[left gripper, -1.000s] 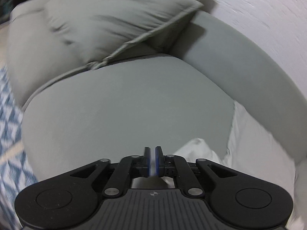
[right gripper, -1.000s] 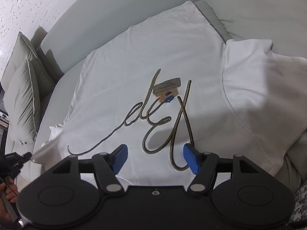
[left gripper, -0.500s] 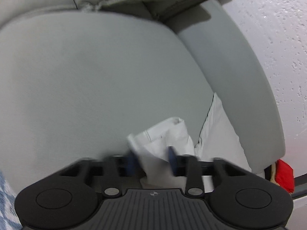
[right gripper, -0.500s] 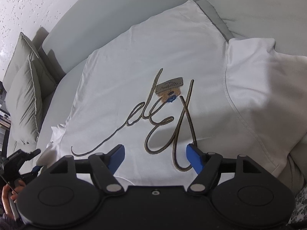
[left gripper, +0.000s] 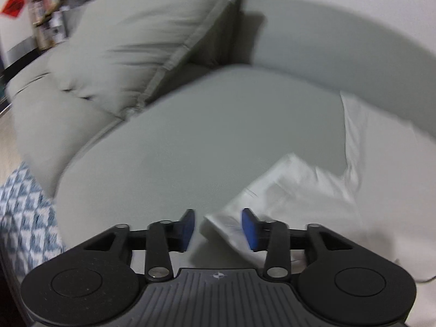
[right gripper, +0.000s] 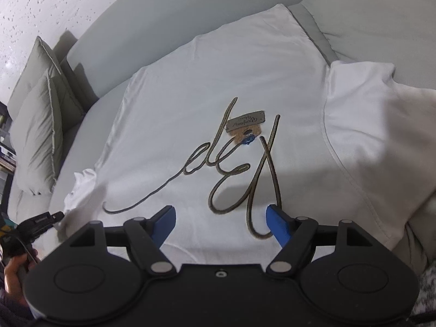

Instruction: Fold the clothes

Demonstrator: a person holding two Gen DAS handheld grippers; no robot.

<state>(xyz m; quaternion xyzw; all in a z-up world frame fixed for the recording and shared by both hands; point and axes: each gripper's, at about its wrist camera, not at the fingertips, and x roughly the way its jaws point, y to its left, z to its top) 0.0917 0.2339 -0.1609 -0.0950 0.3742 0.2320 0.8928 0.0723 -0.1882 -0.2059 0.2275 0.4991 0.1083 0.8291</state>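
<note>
1. Here the white T-shirt (right gripper: 218,87) lies spread flat on the grey sofa seat (left gripper: 204,141), its gold script lettering (right gripper: 234,169) and a small sewn label (right gripper: 246,121) facing up.
2. The right gripper (right gripper: 220,222) hangs over the shirt's lower part with its jaws wide apart; nothing is between the blue pads (right gripper: 278,226), and the lettering's tail passes under the right one.
3. The left gripper (left gripper: 218,229) has its jaws part open, and they have just been opening. The sleeve edge (left gripper: 231,226) lies between them, but the pads do not press on it.
4. In the right wrist view, a second white garment (right gripper: 381,141) overlaps the shirt at 3 o'clock, and two grey cushions (right gripper: 41,125) lean at 9 o'clock.
5. At 8 o'clock in that view the left gripper's tip is near the crumpled sleeve (right gripper: 81,188), with the person's hand (right gripper: 13,275) below it, cut by the frame.
6. The left wrist view is blurred; shelves (left gripper: 51,13) at 11 o'clock are unreadable, and a blue patterned rug (left gripper: 24,218) shows at 8 o'clock.
</note>
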